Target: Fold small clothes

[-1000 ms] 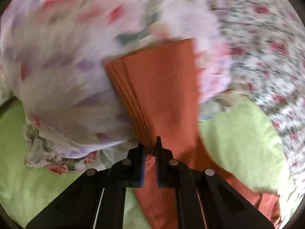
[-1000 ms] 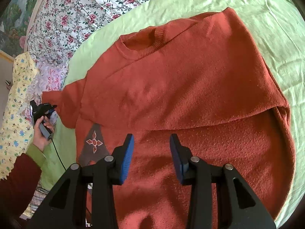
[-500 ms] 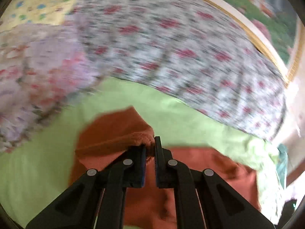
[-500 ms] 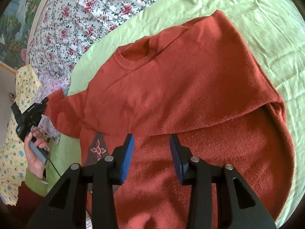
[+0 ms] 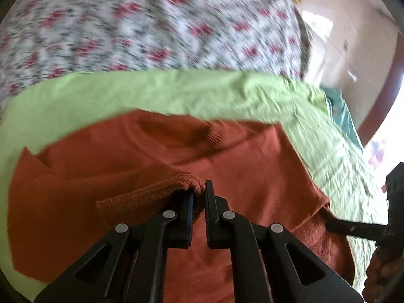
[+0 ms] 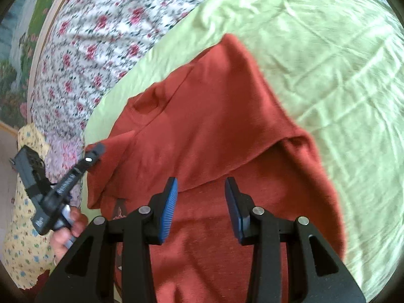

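We see the rust sweater (image 6: 214,131) mid-bed on the green sheet (image 6: 341,50), right side folded. Left gripper (image 5: 198,194) pinches its sleeve cuff (image 5: 161,189); right gripper (image 6: 200,189) gapes empty. Final folds remain.

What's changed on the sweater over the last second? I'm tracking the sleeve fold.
The left gripper, still shut on the sleeve cuff, has carried it from out over the floral bedding in across the sweater body. The right gripper stayed open above the lower body, holding nothing. The sweater's other side remains folded over on the green sheet.
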Available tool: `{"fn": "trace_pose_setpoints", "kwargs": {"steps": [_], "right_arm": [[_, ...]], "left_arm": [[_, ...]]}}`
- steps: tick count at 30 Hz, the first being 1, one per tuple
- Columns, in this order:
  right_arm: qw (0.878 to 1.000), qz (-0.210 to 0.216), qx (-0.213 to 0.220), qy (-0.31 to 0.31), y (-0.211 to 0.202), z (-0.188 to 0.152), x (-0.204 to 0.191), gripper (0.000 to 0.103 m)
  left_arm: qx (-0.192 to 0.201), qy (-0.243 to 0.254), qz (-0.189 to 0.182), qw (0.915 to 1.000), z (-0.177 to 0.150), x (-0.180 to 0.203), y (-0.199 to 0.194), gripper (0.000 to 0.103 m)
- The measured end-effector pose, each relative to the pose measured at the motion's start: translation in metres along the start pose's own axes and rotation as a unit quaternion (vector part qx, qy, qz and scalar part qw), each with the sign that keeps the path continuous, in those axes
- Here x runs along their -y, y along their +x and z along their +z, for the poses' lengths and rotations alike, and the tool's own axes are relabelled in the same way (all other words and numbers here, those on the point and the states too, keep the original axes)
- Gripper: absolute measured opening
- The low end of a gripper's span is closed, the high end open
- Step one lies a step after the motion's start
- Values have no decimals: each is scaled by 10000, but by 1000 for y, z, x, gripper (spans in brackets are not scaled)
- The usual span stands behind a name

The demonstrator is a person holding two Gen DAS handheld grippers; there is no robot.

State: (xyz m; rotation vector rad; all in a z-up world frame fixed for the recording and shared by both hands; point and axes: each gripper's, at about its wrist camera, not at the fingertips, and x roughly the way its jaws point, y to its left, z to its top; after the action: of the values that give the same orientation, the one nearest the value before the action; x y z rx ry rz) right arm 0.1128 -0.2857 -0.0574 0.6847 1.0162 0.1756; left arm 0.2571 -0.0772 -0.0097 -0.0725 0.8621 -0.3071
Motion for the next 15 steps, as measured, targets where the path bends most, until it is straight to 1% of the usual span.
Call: {"fn": "trace_pose_setpoints", "kwargs": {"steps": [1, 4, 6, 7, 8, 10, 12, 13, 15], "right_arm": [[9999, -118, 62, 12, -1, 1, 5, 40], [9996, -228, 108, 96, -3, 3, 15, 40], [9995, -243, 84, 155, -2, 5, 20, 40], [9995, -245, 75, 174, -1, 4, 20, 40], [9995, -256, 62, 173, 0, 5, 20, 40], [9995, -278, 40, 139, 2, 5, 19, 40], [9996, -279, 18, 38, 6, 7, 14, 41], [9997, -219, 50, -33, 8, 8, 11, 42], [9996, -217, 44, -164, 11, 9, 3, 49]], "left_arm": [[-104, 78, -43, 9999, -3, 8, 10, 6], [-380, 219, -42, 9990, -14, 18, 28, 7], [-545, 236, -53, 9982, -20, 21, 38, 11], [-679, 194, -124, 9974, -24, 20, 42, 11], [-782, 152, -199, 9966, -26, 19, 44, 15], [-869, 122, -289, 9957, -31, 19, 41, 22], [-917, 172, -284, 9952, -35, 19, 35, 44], [-885, 203, -269, 9955, -40, 18, 28, 47], [-828, 243, -243, 9960, -45, 14, 13, 48]]}}
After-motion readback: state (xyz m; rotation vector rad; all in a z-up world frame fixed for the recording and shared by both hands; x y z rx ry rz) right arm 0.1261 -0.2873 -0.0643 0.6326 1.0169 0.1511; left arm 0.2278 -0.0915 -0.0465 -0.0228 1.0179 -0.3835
